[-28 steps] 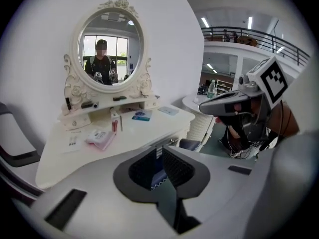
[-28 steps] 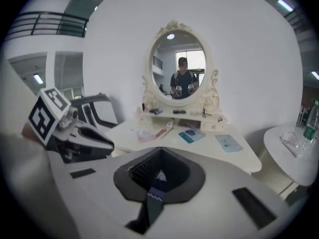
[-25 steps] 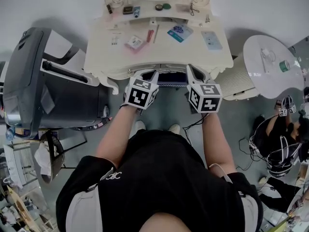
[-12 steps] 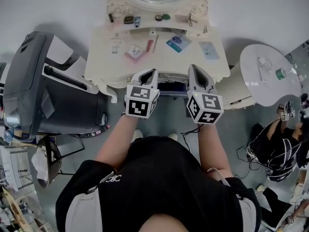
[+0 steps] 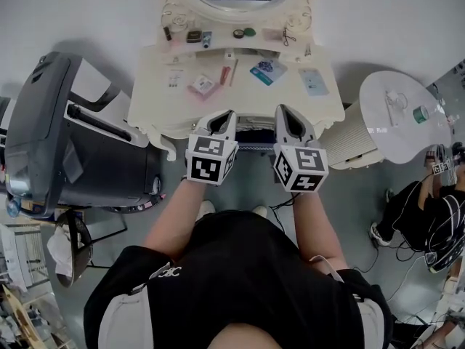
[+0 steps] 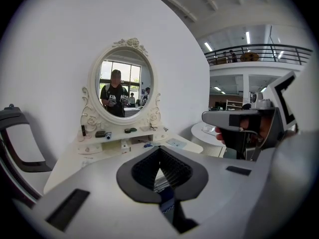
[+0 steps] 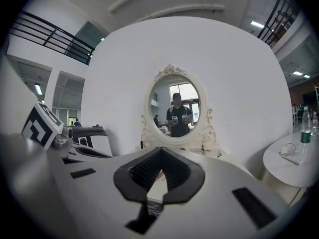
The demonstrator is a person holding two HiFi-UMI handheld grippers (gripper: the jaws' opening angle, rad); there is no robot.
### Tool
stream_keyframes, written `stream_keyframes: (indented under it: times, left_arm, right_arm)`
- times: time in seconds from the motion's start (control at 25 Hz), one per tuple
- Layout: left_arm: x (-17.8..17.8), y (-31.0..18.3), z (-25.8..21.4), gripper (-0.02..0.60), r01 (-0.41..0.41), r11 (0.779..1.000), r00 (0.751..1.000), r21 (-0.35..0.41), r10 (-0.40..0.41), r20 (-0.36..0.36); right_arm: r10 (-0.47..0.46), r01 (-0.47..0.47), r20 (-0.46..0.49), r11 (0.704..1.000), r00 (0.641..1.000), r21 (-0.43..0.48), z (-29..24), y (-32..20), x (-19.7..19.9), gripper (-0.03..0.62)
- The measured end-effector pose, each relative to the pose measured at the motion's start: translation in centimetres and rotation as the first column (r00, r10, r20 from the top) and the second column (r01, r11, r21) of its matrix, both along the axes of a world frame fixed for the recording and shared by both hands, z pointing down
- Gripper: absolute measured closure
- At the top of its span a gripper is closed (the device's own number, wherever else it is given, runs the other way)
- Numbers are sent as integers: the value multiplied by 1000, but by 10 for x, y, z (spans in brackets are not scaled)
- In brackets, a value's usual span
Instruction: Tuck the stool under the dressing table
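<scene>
Stool: mostly under table; only a dark edge shows below its front, at the middle.
Left gripper: jaws together, empty, over table's front edge.
Right gripper: jaws together, empty, level with left.
Reason: both hang clear of stool, so tucking looks done.
</scene>
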State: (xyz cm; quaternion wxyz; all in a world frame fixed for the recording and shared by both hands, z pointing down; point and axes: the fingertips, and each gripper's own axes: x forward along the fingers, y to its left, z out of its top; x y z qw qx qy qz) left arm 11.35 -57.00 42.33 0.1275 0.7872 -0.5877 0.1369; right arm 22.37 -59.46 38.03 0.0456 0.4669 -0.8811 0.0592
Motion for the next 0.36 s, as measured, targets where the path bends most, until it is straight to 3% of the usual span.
stream_keyframes:
  times: [0.36]
  left_arm:
    - [-1, -2, 3, 574, -4, 1000, 1000, -11, 4, -2]
  right_arm:
    - [1, -2, -14, 1000, 1000, -10, 5, 1, -3, 585]
